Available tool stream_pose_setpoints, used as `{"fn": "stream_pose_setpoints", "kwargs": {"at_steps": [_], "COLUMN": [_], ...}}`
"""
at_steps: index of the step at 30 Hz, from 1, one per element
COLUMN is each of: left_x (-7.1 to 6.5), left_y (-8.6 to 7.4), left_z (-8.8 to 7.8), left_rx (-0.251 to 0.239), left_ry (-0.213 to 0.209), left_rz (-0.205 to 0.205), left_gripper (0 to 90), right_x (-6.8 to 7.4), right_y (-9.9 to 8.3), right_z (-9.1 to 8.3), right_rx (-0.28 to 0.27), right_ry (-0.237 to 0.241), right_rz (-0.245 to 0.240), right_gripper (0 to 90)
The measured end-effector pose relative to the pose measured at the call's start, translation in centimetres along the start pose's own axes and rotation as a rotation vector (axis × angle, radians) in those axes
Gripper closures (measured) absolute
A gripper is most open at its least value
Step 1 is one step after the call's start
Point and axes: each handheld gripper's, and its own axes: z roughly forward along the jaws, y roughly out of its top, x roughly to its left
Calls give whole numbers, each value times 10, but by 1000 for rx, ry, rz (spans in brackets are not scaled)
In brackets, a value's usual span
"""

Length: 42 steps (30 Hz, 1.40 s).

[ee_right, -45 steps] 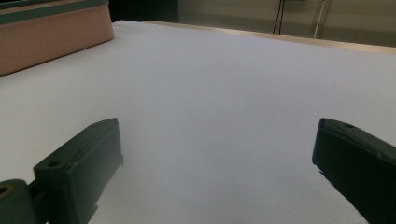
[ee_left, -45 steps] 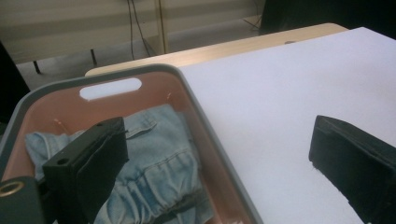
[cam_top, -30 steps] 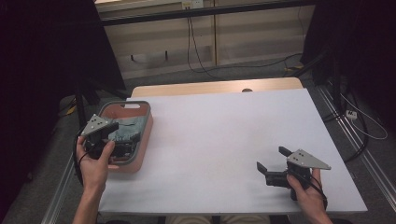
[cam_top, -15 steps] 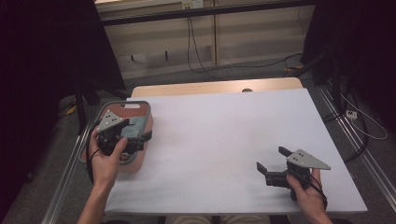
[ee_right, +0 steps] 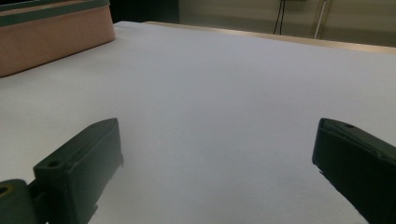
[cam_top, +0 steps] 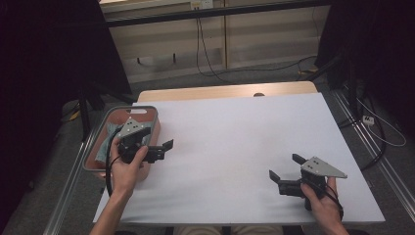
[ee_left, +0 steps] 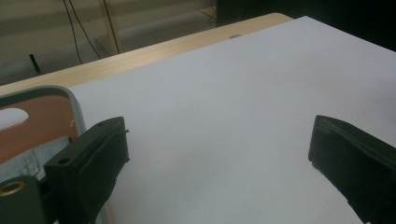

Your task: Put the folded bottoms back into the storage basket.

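My left gripper (cam_top: 164,150) is held over the right rim of a pink basket with a grey rim (cam_top: 132,108), its jaws pointing right over the white table (cam_top: 235,142). It is open and empty; in the left gripper view (ee_left: 219,154) bare table lies between the jaws. A light blue cloth (cam_top: 100,149) lies in the basket and also appears as cloth (ee_left: 28,158) beside the basket rim (ee_left: 70,98). My right gripper (cam_top: 286,166) rests low near the table's front right, open and empty (ee_right: 215,158).
The basket (ee_right: 51,37) stands at the table's left edge. A wooden strip (cam_top: 225,92) runs along the far edge of the table. Cables (cam_top: 210,58) lie on the floor beyond. A metal rail (cam_top: 73,176) borders the left side.
My left gripper has moved right and slightly toward the person, from above the basket's inside to its right rim. The right gripper has stayed put.
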Motion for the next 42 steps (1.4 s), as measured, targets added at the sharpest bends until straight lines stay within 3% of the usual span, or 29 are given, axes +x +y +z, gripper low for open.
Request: {"fn": "stream_pose_setpoints", "kwargs": {"at_steps": [10, 20, 27, 42], "left_x": [-13, -24, -28, -30], "left_y": [-9, -19, -30, -55], "left_z": [10, 16, 18, 25], "left_rx": [41, 46, 30, 66], "left_ry": [-35, -70, -73, -80], "left_rz": [39, 67, 42, 12], "left_gripper": [51, 50, 51, 50], "right_x": [0, 0, 0, 0], "right_y": [0, 0, 0, -1], "right_z": [0, 0, 0, 1], "right_rx": [1, 2, 3, 3], "right_ry": [0, -2, 0, -3], "right_rz": [1, 1, 2, 2], "right_gripper": [16, 16, 15, 15]}}
